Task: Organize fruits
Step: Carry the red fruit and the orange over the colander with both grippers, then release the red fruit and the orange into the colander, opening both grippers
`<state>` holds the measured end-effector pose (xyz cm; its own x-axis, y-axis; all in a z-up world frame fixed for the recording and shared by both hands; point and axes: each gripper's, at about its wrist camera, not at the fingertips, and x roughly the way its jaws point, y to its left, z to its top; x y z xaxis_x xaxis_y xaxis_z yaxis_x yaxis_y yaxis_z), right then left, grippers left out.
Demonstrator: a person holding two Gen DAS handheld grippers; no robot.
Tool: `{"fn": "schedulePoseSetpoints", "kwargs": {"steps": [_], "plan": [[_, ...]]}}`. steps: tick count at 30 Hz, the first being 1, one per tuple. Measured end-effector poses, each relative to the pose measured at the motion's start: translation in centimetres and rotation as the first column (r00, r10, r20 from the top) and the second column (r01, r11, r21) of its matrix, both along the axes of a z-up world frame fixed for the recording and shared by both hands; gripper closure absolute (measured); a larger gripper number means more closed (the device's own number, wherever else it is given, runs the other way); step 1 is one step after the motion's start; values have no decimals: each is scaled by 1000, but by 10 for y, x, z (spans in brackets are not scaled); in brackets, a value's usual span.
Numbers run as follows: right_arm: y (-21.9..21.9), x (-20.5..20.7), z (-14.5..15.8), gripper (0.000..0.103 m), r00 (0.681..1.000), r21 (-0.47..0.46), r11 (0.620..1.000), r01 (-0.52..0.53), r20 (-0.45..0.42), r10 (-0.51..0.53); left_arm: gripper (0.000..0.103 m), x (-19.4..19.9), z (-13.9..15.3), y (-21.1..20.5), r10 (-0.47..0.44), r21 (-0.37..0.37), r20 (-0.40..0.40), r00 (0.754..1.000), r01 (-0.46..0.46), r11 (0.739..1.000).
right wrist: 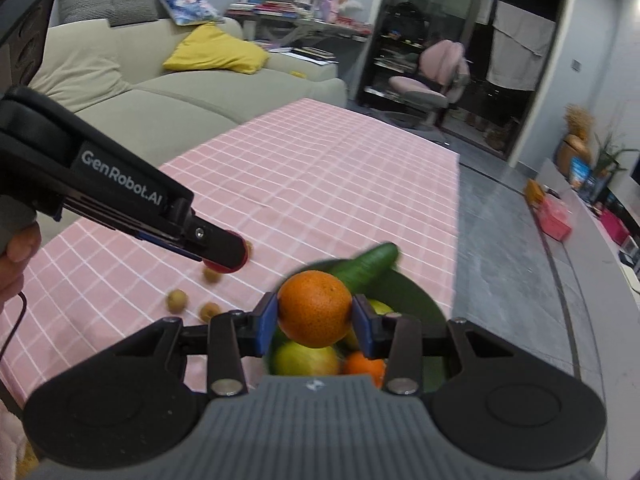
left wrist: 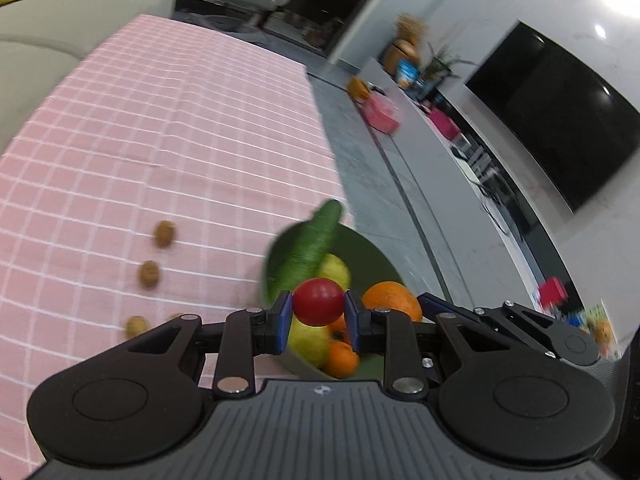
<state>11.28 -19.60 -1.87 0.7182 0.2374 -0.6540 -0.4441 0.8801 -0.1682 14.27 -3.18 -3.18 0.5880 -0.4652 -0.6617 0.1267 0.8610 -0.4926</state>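
Fruits sit in a green bowl (left wrist: 376, 256) at the near edge of a table with a pink checked cloth (left wrist: 180, 120). In the bowl lie a long green cucumber (left wrist: 316, 240), a yellow-green pear (left wrist: 310, 340), a big orange (left wrist: 394, 300) and a small orange (left wrist: 340, 358).

The left gripper (left wrist: 319, 314) has its blue pads pressed on both sides of a small red tomato (left wrist: 319, 302). The jaws are nearly closed, with only the tomato between them. The tomato hangs in the air above the bowl, just in front of the pear.

The right gripper (right wrist: 316, 320) squeezes an orange (right wrist: 315, 309) between its blue pads. Its jaws are a bit wider, because this fruit is bigger. The held fruit hangs above the bowl (right wrist: 416, 292), over the pear (right wrist: 306, 360) and the small orange (right wrist: 364, 366). The cucumber (right wrist: 370, 266) lies behind it and leans on the far rim.

From the right wrist view, the left gripper (right wrist: 224, 258) reaches in from the left side, and the red tomato (right wrist: 240, 256) peeks out at its tip, over the cloth (right wrist: 320, 184). A person's hand (right wrist: 18, 256) holds its handle.

Some small brown round fruits (left wrist: 149, 273) lie on the cloth to the left of the bowl, apart from both grippers.
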Motion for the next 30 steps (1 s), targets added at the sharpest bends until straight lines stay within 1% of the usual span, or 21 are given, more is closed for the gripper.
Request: {"fn": "schedulePoseSetpoints", "kwargs": {"steps": [3, 7, 12, 18, 25, 30], "plan": [[-18, 0, -3, 65, 999, -6, 999, 35, -9, -35, 72, 4, -1, -21, -54, 15, -3, 999, 54, 998], [-39, 5, -8, 66, 997, -14, 997, 71, -24, -72, 72, 12, -11, -50, -117, 42, -33, 993, 118, 992], [-59, 12, -18, 66, 996, -42, 996, 80, -40, -81, 72, 22, -27, -74, -169, 70, -80, 982, 175, 982], [-72, 30, -31, 66, 995, -77, 994, 79, -57, -84, 72, 35, -43, -89, -200, 99, -140, 970, 214, 972], [-76, 50, -46, 66, 995, -122, 991, 53, -78, -63, 72, 48, -55, -100, -226, 141, -181, 957, 252, 957], [-75, 58, -58, 66, 994, -149, 988, 29, -97, -44, 72, 55, -64, -102, -233, 143, -216, 948, 266, 953]]}}
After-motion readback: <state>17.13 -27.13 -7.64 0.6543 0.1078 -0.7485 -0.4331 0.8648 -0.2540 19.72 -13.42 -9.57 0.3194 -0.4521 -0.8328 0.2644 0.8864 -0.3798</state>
